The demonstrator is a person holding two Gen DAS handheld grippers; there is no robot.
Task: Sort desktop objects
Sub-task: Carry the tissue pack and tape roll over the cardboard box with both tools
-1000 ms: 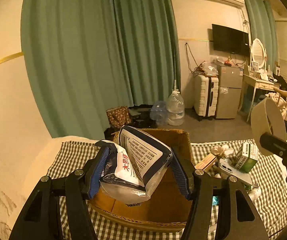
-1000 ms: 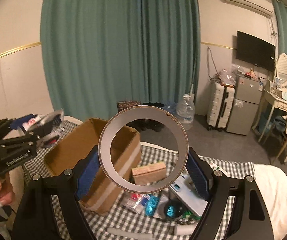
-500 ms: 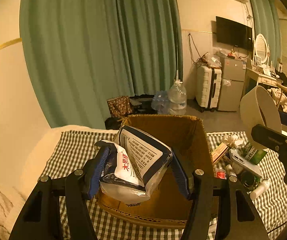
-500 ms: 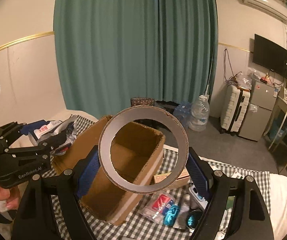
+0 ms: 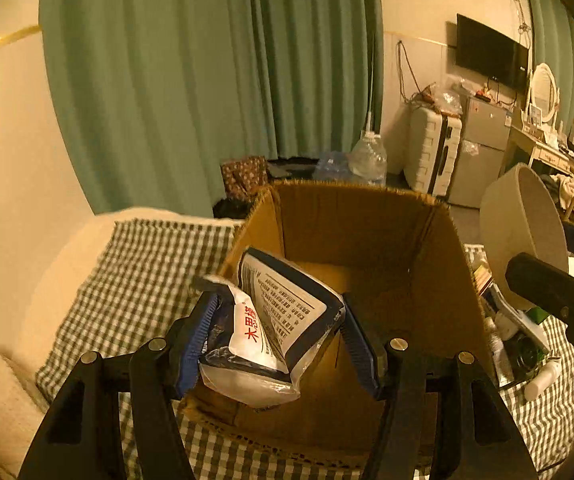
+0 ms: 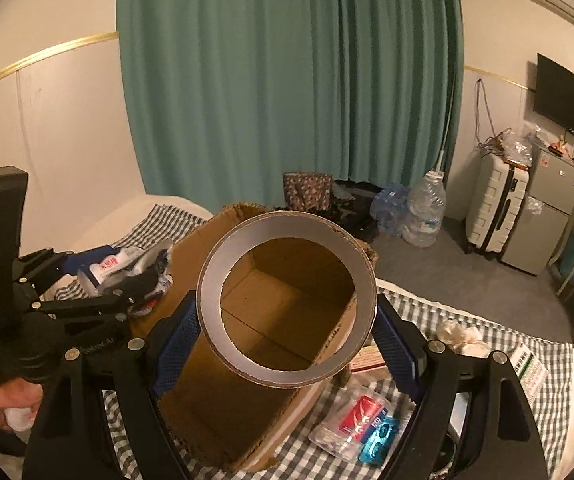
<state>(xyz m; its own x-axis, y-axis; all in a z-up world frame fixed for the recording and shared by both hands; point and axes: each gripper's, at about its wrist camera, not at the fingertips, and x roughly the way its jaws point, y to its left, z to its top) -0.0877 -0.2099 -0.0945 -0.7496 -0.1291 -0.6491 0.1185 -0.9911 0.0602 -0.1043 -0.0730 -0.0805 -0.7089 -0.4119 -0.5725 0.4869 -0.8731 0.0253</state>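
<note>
One open cardboard box (image 5: 367,240) on the checked bed (image 5: 143,272), nearer in both views than a second ago. One tape roll (image 6: 287,300), wide grey-rimmed ring, clamped in right gripper (image 6: 287,344) over the box mouth. One crumpled white-and-navy printed pouch (image 5: 275,336), clenched in left gripper (image 5: 279,344) at the box's near-left rim.

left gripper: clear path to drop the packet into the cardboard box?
Probably yes. The left gripper, shut on the packet, hangs at the cardboard box's open top; its visible floor is bare, and the tape roll sits off to the side.
</note>
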